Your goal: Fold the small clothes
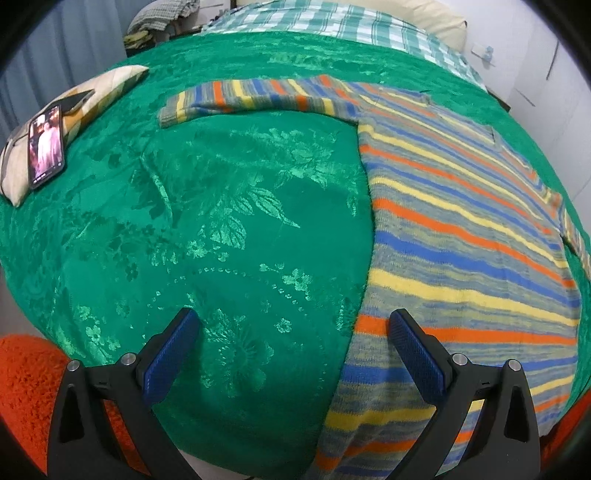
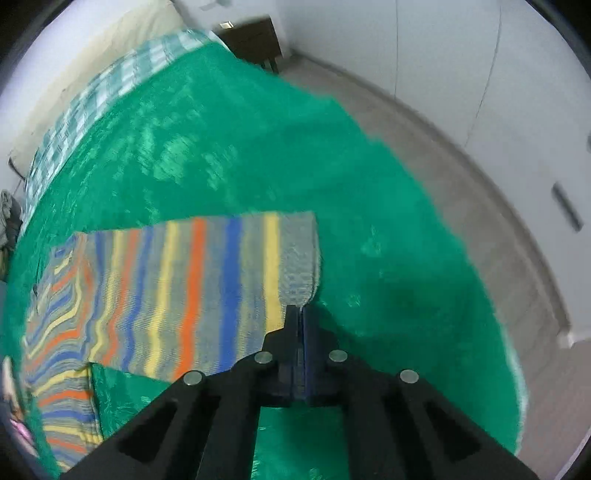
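On the far left of the left wrist view a phone (image 1: 46, 146) with a lit screen lies on a pale cushion (image 1: 92, 99) at the edge of the green bedspread (image 1: 229, 221). An orange textured fabric (image 1: 26, 384) shows at the near left corner. The left gripper (image 1: 291, 350) hangs over the near part of the bed with its jaws wide apart and nothing between the pads; its left finger is over bare bedspread, its right finger (image 1: 413, 354) over the near hem of the striped sweater (image 1: 461, 236). The sweater lies flat to the right of this gripper, one sleeve stretched out to the far left. Beyond it is a green checked sheet (image 1: 332, 22).

In the right wrist view, which is blurred, the striped sweater (image 2: 192, 288) spreads left of the right gripper (image 2: 300, 314). That gripper's jaws are together, tips at the near right corner of the sleeve cuff (image 2: 299, 254); whether cloth is pinched between them I cannot tell. Bare bedspread and floor (image 2: 424, 122) lie to the right.
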Action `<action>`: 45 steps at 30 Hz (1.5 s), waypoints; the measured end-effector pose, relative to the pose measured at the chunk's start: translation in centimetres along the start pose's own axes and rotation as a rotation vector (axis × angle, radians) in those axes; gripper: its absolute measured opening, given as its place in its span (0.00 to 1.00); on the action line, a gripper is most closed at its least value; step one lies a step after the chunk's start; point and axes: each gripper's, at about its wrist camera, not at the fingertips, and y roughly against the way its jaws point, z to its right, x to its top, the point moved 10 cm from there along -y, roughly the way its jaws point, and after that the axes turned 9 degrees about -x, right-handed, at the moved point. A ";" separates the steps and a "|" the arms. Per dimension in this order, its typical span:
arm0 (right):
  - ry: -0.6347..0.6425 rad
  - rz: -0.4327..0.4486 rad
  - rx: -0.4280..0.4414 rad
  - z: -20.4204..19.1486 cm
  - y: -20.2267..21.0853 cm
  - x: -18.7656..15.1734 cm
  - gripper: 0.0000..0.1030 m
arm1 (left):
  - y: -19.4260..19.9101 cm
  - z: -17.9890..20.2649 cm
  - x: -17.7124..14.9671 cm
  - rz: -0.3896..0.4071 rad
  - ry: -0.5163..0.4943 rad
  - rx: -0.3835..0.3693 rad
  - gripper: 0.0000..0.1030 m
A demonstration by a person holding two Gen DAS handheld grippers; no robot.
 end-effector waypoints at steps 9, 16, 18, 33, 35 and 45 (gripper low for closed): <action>0.335 0.220 0.330 -20.1 16.0 0.7 0.02 | 0.4 0.4 0.8 0.020 0.006 -0.044 0.99; 0.398 0.104 0.642 -36.4 16.9 -4.0 0.03 | 0.9 -0.7 0.8 0.029 0.032 -0.044 0.99; 0.383 0.002 0.703 -39.2 15.1 -5.6 0.09 | 0.7 -1.1 0.7 0.021 0.050 -0.047 0.99; 0.386 0.079 0.383 -22.8 8.6 -8.1 0.40 | 0.4 -0.3 1.0 0.027 0.022 -0.047 0.99; 0.428 0.081 0.291 -19.8 7.1 -10.1 0.41 | 0.3 -0.3 1.0 0.026 0.015 -0.038 0.99; 0.348 0.108 0.069 -10.2 5.1 -15.7 0.52 | -0.6 -0.5 0.6 0.007 -0.010 0.002 0.99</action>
